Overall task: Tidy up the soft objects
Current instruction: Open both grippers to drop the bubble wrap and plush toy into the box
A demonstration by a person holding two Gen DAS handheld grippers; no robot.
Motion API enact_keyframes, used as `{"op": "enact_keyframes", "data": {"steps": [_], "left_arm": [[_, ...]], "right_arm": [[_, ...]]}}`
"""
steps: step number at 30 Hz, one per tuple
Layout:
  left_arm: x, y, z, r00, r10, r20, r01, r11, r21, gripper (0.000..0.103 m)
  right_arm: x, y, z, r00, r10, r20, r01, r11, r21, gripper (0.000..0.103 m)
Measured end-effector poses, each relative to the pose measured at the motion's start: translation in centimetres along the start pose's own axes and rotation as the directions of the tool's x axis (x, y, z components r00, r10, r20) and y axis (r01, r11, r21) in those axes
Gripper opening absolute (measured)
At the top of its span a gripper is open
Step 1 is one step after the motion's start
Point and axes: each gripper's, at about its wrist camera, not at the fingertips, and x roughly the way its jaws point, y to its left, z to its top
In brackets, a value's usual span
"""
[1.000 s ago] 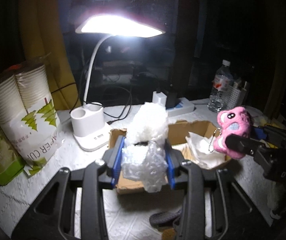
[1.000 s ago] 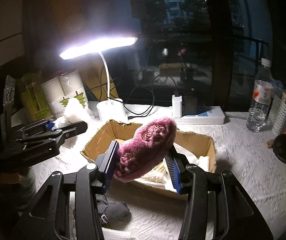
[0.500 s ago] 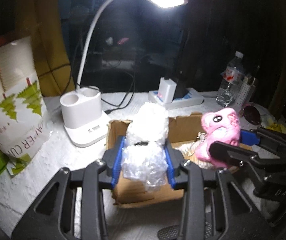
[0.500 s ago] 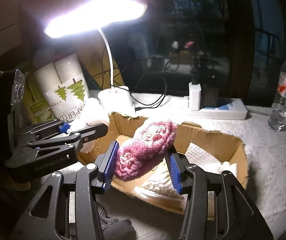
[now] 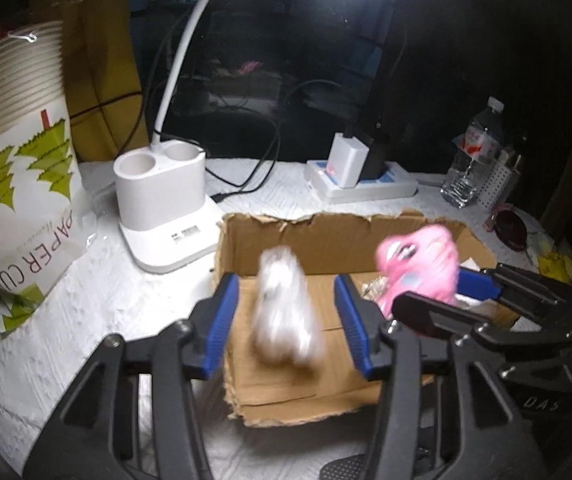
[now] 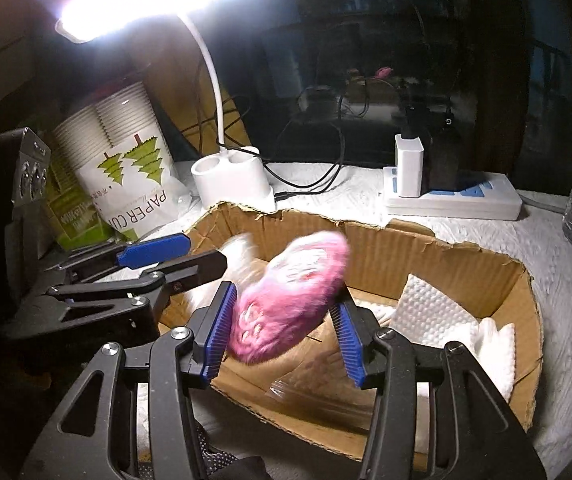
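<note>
An open cardboard box (image 5: 325, 236) (image 6: 425, 256) sits on the white-covered table. My left gripper (image 5: 286, 312) is open over the box's left part; a white bubble-wrap wad (image 5: 286, 312) is blurred between its blue pads, touching neither. My right gripper (image 6: 282, 316) is open over the box; a pink plush toy (image 6: 289, 300) (image 5: 421, 268) is blurred between its pads, loose. White paper towels (image 6: 441, 312) lie in the box's right end.
A white desk lamp base (image 5: 162, 208) stands behind the box's left corner. A sleeve of paper cups (image 5: 10, 168) leans at the left. A power strip (image 5: 361, 188) and water bottle (image 5: 473, 156) stand behind. A dark object (image 6: 222, 460) lies at the front edge.
Both grippers moved forward and down over the box and opened. The bubble wrap and the pink plush, held before, are now loose and blurred between the open jaws.
</note>
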Motion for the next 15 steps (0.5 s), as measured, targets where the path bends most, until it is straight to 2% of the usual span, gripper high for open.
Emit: {"op": "enact_keyframes", "data": {"steps": [4, 6, 15], "left_arm": [[-0.9, 0.0, 0.0, 1.0, 0.012, 0.014, -0.012, 1.0, -0.006, 0.051], [-1.5, 0.2, -0.1, 1.0, 0.021, 0.023, -0.021, 1.0, -0.01, 0.052], [-4.4, 0.7, -1.0, 0.998, 0.034, 0.051, -0.033, 0.999, -0.026, 0.052]], "right_arm": [[0.0, 0.7, 0.0, 1.0, -0.002, -0.012, 0.001, 1.0, -0.027, 0.054], [-0.3, 1.0, 0.0, 1.0, -0.004, -0.006, 0.004, 0.999, -0.036, 0.06], [-2.6, 2.2, 0.3, 0.998, -0.054, 0.023, 0.055, 0.997, -0.049, 0.062]]}}
